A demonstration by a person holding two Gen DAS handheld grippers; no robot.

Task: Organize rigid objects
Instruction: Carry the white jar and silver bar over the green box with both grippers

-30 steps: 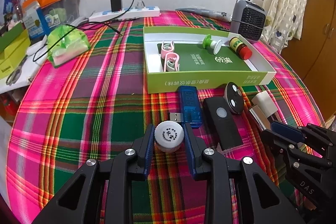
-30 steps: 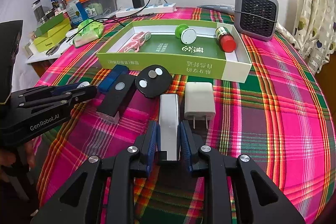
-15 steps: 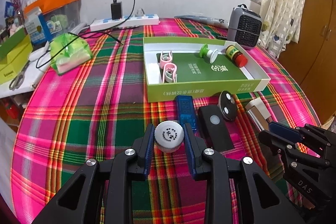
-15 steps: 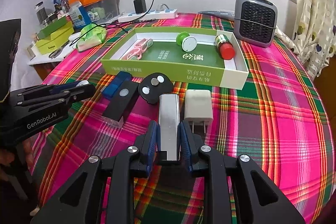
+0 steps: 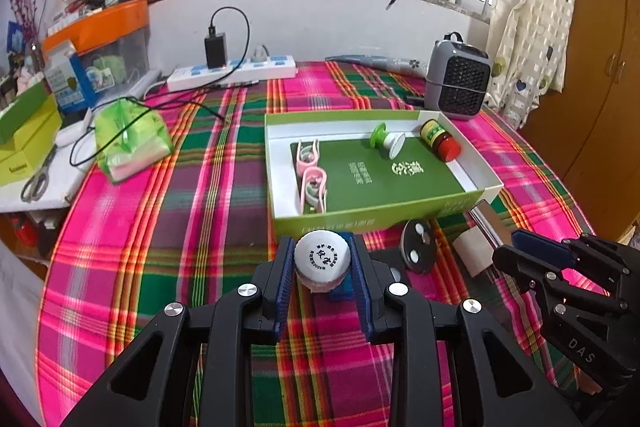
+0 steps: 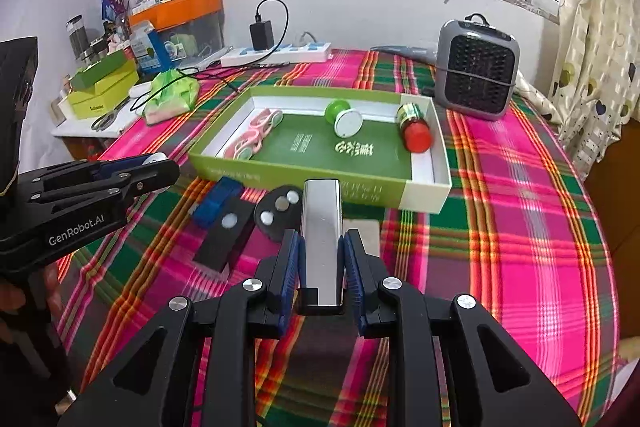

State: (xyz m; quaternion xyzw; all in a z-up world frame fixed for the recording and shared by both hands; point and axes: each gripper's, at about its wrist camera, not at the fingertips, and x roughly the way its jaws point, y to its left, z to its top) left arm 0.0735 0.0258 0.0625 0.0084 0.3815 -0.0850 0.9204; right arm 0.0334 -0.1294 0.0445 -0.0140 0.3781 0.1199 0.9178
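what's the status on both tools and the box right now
Left tool shut on white-capped bottle. Right tool shut on silver bar. Green box ahead, partly filled. Nothing blocking the way in.

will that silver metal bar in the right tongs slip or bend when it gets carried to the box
The silver bar looks rigid, so bending is unlikely. Its smooth shiny sides may slip, since the right tongs grip only its near end. Flat faces suggest it won't roll.

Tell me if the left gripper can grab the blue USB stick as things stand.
Probably not yet. The left gripper is already shut on the white bottle, so its jaws are full. The blue USB stick lies bare on the cloth, otherwise unobstructed.
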